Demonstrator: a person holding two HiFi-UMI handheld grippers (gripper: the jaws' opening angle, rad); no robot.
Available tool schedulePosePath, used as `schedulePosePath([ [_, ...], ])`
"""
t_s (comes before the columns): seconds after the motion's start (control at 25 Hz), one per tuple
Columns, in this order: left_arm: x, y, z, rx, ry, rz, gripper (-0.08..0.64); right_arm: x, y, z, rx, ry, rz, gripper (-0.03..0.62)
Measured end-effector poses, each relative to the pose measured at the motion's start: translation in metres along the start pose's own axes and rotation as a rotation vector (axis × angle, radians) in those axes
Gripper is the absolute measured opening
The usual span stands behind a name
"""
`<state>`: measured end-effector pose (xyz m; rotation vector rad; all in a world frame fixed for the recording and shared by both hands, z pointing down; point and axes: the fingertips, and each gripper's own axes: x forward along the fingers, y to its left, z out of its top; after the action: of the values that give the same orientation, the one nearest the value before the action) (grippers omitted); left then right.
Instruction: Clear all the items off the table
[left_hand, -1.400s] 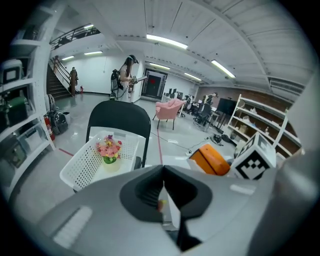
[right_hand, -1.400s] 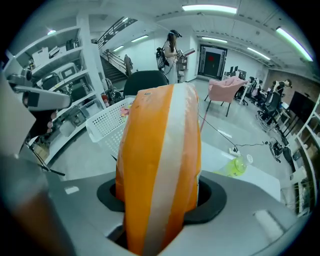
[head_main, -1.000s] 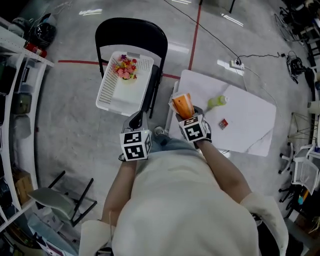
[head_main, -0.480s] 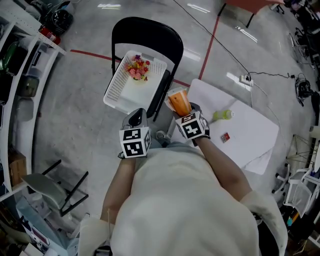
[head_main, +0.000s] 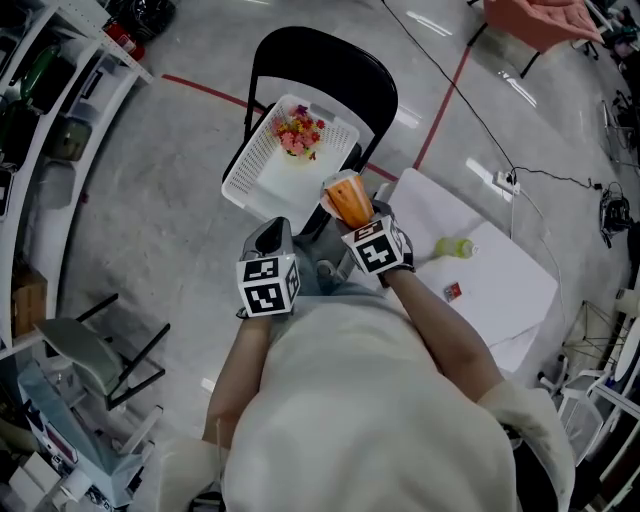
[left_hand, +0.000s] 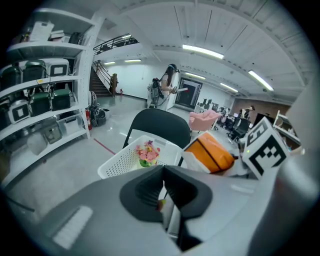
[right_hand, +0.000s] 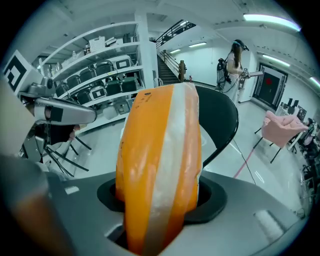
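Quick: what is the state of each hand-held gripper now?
Left hand-held gripper: closed, empty.
Right hand-held gripper: closed on the orange packet.

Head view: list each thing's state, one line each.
Orange bag, clamped in right gripper.
Left gripper, shut, empty.
Basket, on chair, holding flowers.
Green bottle, lying on table.
Red packet, flat on table.

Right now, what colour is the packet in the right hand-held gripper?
The packet: orange, white stripe; clearest in right gripper view.
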<state>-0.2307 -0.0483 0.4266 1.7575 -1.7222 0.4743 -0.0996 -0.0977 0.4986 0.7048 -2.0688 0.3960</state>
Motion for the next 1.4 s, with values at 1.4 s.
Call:
schedulePosePath([
  [1.4,0.082,0.115,0.041,-0.029,0.106,-0.059,0.008,0.137,0.045,0.106,-0.076,0.146,0.101,0.261],
])
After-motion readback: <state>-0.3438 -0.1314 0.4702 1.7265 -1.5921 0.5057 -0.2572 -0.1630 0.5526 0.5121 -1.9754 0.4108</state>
